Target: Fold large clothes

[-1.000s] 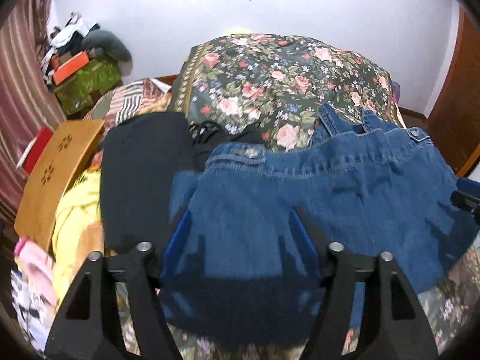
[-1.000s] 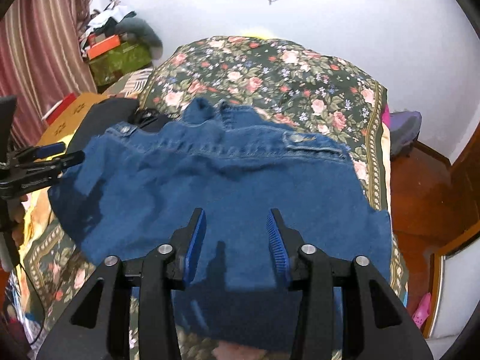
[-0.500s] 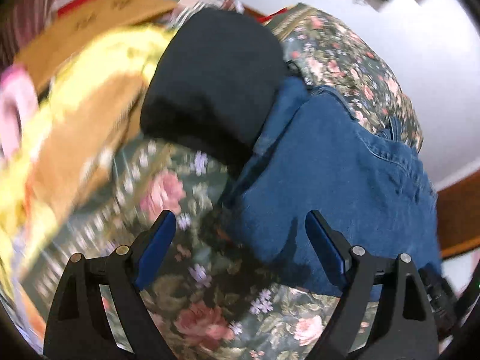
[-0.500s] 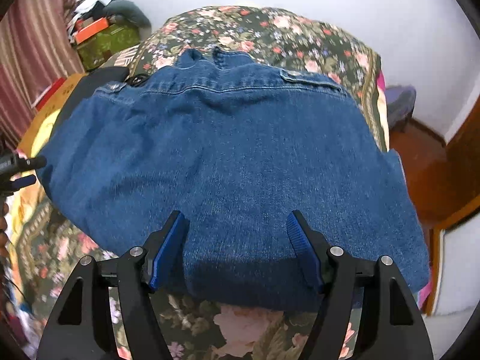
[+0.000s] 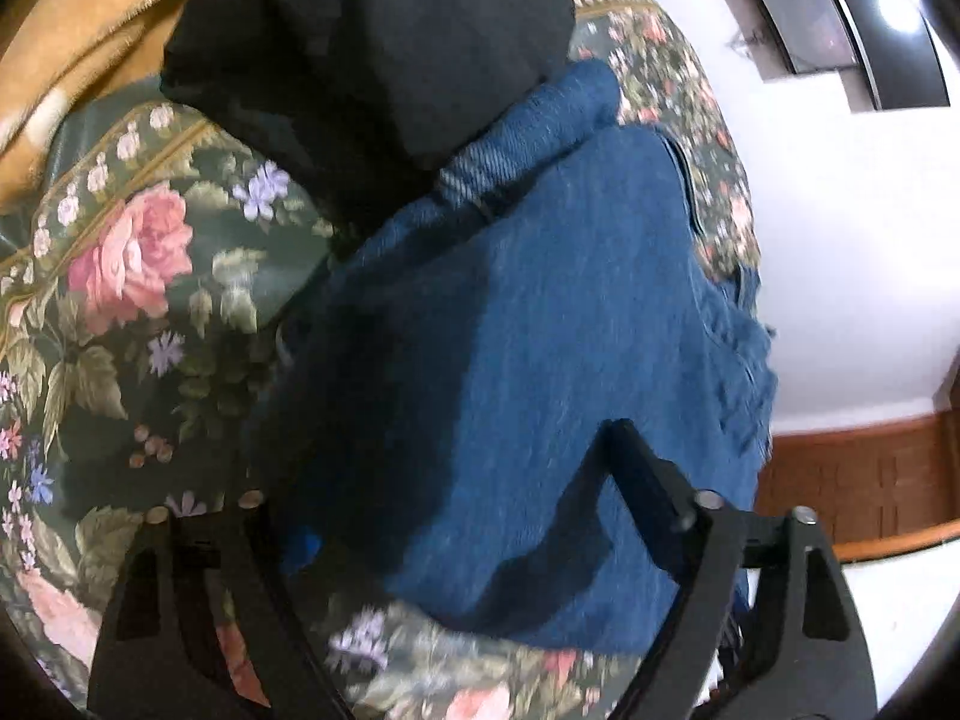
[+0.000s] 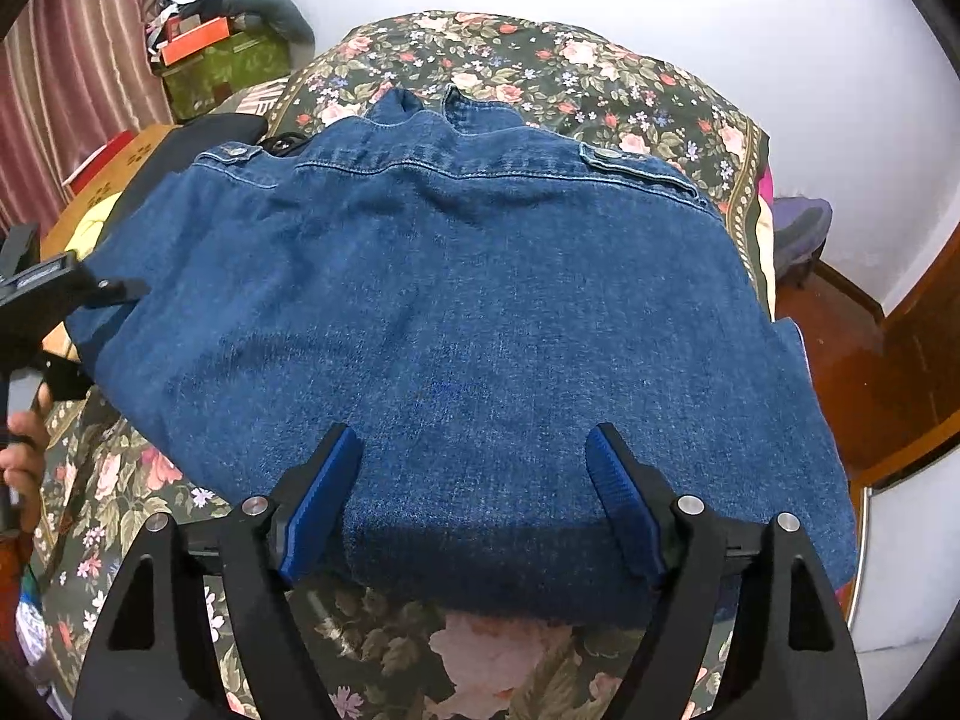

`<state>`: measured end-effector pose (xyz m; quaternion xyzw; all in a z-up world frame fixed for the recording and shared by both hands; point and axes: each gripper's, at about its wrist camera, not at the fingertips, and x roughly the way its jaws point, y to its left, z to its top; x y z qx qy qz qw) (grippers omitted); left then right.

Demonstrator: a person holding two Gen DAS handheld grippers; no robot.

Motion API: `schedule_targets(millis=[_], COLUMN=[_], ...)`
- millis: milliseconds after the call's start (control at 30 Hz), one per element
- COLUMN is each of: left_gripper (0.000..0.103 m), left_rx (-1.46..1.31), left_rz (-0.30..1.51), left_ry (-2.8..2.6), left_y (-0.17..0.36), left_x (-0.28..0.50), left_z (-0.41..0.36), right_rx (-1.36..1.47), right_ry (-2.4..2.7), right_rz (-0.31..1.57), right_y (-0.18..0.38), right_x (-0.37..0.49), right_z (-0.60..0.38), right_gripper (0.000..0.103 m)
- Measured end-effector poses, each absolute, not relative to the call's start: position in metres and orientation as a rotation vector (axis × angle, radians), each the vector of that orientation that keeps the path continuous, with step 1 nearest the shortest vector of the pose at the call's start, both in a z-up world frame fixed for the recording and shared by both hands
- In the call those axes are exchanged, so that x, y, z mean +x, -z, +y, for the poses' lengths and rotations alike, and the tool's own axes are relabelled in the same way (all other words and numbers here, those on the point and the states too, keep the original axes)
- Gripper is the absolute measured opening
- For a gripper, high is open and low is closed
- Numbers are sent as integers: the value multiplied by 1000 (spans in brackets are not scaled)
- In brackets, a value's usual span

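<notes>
Denim, mid-blue and heavy-woven: found the garment [image 6: 468, 312] spread flat on the floral bedspread [image 6: 540, 66], with its collar at the far edge and buttoned tabs at both far corners. Noted pale stitching along the yoke, a soft nap and a few shallow wrinkles. Judged the fold barely begun. Saw no layer turned over yet, so reckoned sides and hem all left to bring in. Spotted a bunched roll of denim with a ribbed seam at the garment's left edge, pressed against a matte black cloth [image 5: 372, 42].

Found the right gripper [image 6: 474, 480] over the garment's near hem, jaws spread and just opened wider, above the denim without pinching it. Found the left gripper [image 5: 438, 462] at the garment's left edge, jaws just narrowed yet wide apart, straddling that edge without clearly nipping it. Glimpsed a hand [image 6: 21, 456] behind it, left of the garment.
</notes>
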<state>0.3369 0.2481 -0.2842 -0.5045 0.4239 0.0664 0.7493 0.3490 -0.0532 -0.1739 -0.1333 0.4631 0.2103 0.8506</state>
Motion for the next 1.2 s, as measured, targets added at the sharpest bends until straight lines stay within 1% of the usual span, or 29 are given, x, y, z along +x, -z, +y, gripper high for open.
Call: schedule_targets(millis=[33, 67, 100, 133, 200, 300, 533, 633, 700, 800, 967, 1067, 1200], left_gripper=[63, 56, 45, 32, 21, 13, 11, 11, 11, 11, 11, 11, 11], left_rx=[-1086, -1054, -1031, -982, -891, -795, -576, -494, -417, -302, -203, -185, -164], left_rz=[913, 893, 880, 863, 844, 779, 562, 487, 461, 455, 498, 502, 498], left_ry=[-151, -168, -184, -222, -253, -248, -189, -184, -192, -197, -206, -196, -126], left_y=[281, 272, 266, 255, 235, 201, 90, 52, 36, 31, 53, 56, 48], left_x=[338, 339, 339, 338, 339, 337, 330, 331, 335, 336, 344, 345, 351], left_z=[246, 243, 241, 238, 230, 221, 201, 195, 185, 167, 149, 141, 115], right_rx=[-278, -274, -265, -261, -256, -220, -124, -99, -93, -121, -159, -136, -135], right_ry=[-444, -445, -443, -440, -433, -440, -508, -535, -577, -630, -662, -692, -641], right_rz=[977, 979, 983, 986, 1000, 1022, 952, 967, 1015, 1096, 1162, 1168, 1054], right_y=[173, 173, 172, 171, 169, 158, 122, 126, 141, 171, 195, 189, 156], right_x=[349, 350, 350, 350, 352, 354, 351, 351, 350, 348, 349, 349, 340], right_z=[-54, -55, -56, -56, -54, -51, -29, -6, 16, 53, 74, 58, 13], right_gripper=[76, 76, 76, 76, 76, 76, 76, 76, 76, 76, 76, 76, 76])
